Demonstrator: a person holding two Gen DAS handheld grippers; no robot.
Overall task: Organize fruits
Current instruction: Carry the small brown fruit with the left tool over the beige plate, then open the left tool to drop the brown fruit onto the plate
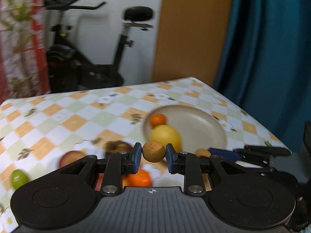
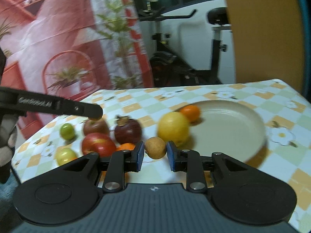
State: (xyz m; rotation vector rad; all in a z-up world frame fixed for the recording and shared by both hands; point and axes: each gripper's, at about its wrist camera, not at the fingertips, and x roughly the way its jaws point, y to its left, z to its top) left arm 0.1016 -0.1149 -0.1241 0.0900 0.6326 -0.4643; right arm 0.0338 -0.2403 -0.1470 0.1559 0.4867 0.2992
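Fruits, small round tan ones (image 1: pixel 153 151) (image 2: pixel 155 150), sit pinched in both the left gripper (image 1: pixel 153 155) and right gripper (image 2: pixel 155 153); the round cream plate (image 2: pixel 243 120) lies toward one o'clock, nearer the right.

Both my views are evenly lit indoors, soft shadow under the plate (image 2: pixel 252 136). Motion blur smears the fruit and background; straight edges bow near the frame borders.

The bench (image 2: pixel 243 93) has a checked cloth with flowers; on it sit a cream plate (image 2: pixel 233 122), two red apples (image 2: pixel 98 144), two green fruits (image 2: pixel 67 131), a dark fruit (image 2: pixel 127 131).
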